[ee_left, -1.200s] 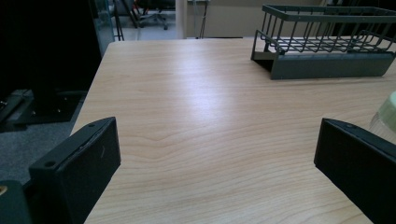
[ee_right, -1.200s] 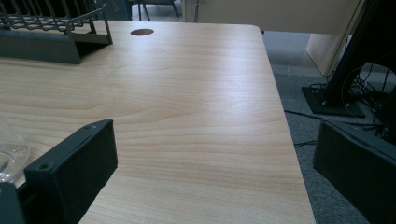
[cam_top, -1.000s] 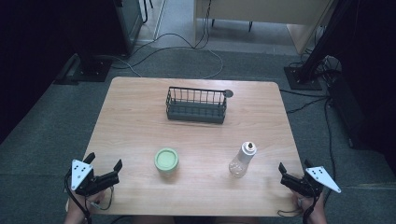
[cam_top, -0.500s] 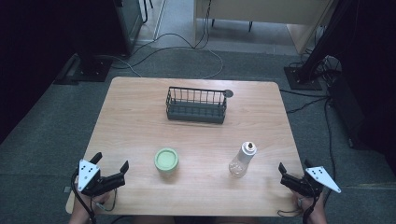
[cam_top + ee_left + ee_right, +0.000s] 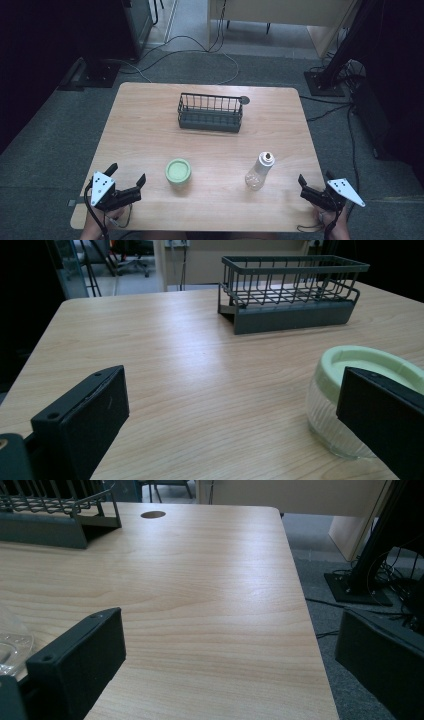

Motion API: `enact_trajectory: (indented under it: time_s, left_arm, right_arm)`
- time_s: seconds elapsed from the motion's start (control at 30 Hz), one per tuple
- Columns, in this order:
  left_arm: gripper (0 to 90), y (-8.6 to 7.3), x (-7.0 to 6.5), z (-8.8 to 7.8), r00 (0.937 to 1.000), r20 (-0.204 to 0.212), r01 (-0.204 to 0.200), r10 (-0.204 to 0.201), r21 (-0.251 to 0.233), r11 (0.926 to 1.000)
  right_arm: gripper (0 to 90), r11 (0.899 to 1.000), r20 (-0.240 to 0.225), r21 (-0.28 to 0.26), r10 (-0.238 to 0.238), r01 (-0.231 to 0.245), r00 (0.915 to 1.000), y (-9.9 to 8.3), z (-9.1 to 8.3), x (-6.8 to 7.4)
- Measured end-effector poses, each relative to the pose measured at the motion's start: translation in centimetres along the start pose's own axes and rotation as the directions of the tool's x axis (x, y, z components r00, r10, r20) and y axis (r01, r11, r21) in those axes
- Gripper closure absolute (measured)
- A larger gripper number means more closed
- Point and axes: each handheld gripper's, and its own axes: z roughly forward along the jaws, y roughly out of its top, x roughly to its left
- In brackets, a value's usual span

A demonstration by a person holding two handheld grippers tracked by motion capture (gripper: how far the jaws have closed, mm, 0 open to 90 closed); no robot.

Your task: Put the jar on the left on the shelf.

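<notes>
Both grippers gaping wide, holding nothing.
I'm hovering the left gripper (image 5: 126, 178) beside the green-lidded jar (image 5: 178, 172) (no readable labels); the right gripper (image 5: 314, 183) is idling near the bottle (image 5: 260, 171).

Surface (image 5: 150, 130): light wood, fine grain streaks. Jar (image 5: 178, 173): pale green lid, clear ribbed glass. Bottle (image 5: 260, 171): clear, whitish neck, tan cap. Wire basket (image 5: 210, 112): dark grey. Left claw (image 5: 128, 182), right claw (image 5: 314, 182): black jaws, grey plates. Floor (image 5: 40, 165): dark grey-green carpet.

The high view looks down on the whole table (image 5: 150, 130); both gripper views skim it low, sharing the basket (image 5: 290, 295).
</notes>
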Motion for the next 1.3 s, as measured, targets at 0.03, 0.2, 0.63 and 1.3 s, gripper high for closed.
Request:
enact_trajectory:
  time_s: [0.03,0.2,0.63,1.3]
  left_arm:
    - [0.6,0.0,0.0,0.0,1.0000,0.000,0.000,0.000,0.000,1.0000]
    - [0.5,0.1,-0.8,0.2,0.9997,0.019,-0.016,0.016,0.004,0.9999]
    - [0.0,0.0,-2.4,0.7,0.9979,0.053,-0.037,0.037,0.014,0.9992]
    - [0.0,-0.4,-4.6,1.5,0.9959,0.074,-0.053,0.052,0.014,0.9985]
  right_arm:
    - [0.0,1.000,-0.001,0.001,-0.001,0.001,1.0000,0.0,0.0,0.0]
    - [0.0,1.000,0.000,0.001,0.000,0.000,1.0000,0.0,0.0,0.0]
    - [0.0,1.000,0.000,0.002,-0.001,0.001,1.0000,0.0,0.0,0.0]
    - [0.0,1.000,-0.001,0.002,-0.006,0.006,1.0000,0.0,0.0,0.0]
